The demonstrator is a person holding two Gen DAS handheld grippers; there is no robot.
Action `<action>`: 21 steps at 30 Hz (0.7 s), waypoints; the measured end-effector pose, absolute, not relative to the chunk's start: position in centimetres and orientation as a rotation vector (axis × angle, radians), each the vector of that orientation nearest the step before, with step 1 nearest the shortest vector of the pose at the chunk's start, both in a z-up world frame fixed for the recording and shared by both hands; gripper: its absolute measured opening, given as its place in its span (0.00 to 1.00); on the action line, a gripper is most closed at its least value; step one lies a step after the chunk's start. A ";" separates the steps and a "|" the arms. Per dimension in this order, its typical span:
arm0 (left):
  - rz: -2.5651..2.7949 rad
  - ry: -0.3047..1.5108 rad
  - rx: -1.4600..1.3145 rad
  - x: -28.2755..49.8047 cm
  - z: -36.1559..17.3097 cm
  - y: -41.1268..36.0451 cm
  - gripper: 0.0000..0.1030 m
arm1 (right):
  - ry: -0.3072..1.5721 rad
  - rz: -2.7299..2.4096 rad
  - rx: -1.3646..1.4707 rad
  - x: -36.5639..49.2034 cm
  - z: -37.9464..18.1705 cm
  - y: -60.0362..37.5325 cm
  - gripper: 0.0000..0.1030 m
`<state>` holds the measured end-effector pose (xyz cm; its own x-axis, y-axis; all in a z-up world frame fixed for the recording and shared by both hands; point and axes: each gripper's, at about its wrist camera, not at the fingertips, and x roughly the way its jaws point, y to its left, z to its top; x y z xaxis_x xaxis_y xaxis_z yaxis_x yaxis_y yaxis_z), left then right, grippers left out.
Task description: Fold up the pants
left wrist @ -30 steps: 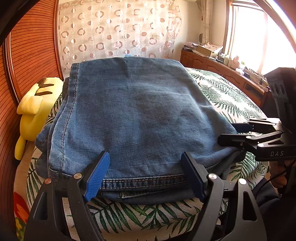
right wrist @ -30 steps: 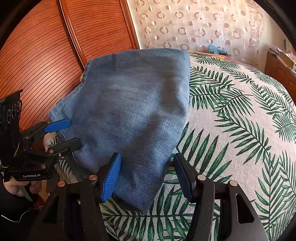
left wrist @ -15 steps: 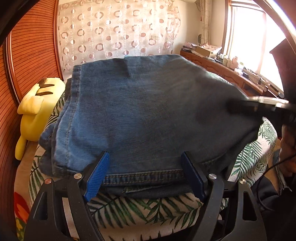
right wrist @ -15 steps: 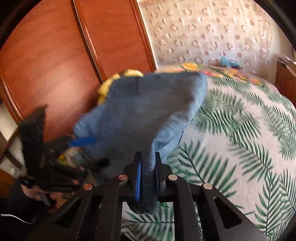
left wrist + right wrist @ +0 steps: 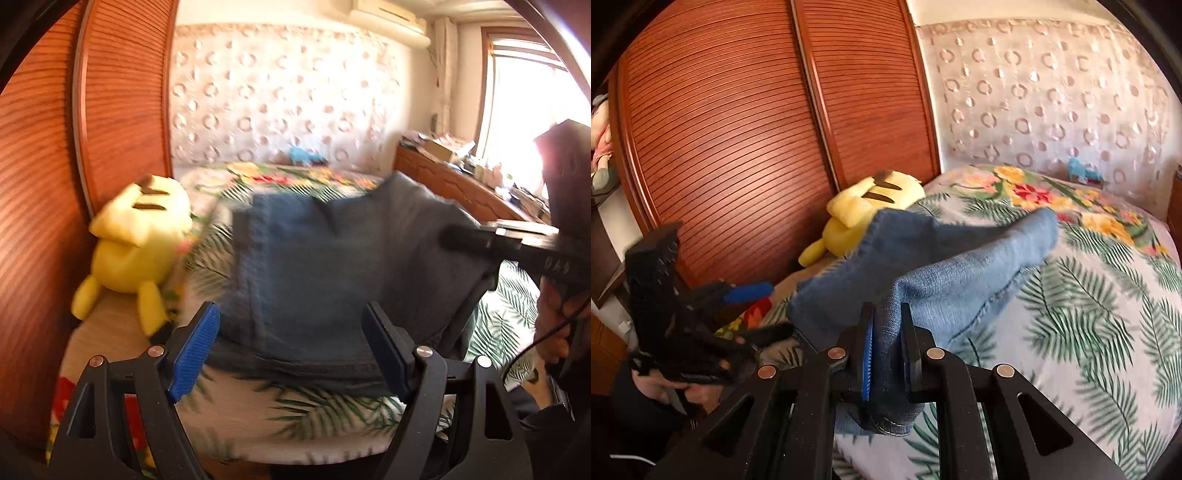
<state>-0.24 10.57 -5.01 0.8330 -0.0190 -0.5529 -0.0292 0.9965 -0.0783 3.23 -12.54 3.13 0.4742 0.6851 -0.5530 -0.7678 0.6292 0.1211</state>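
1. Our right gripper [image 5: 886,354] was clenched on a corner of the folded jeans [image 5: 945,266] — denim pinched between both pads, that corner raised off the bed [image 5: 1108,295].
2. Our left gripper [image 5: 291,354] stood released, its blue pads either side of the jeans' near edge, pressing nothing.
3. The jeans lay on the leaf-print bedspread, near side — a yellow plush toy [image 5: 136,243] to their left, against the slatted wardrobe door [image 5: 738,129].
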 end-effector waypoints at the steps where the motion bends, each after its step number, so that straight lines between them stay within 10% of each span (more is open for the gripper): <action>1: 0.026 0.573 -0.075 -0.6 -4.3 11.3 0.77 | 0.602 0.899 -0.154 3.7 2.9 -12.0 0.11; 21: 0.167 0.458 -0.122 -3.2 0.3 18.1 0.77 | 0.727 1.119 -0.266 8.9 -3.5 3.7 0.11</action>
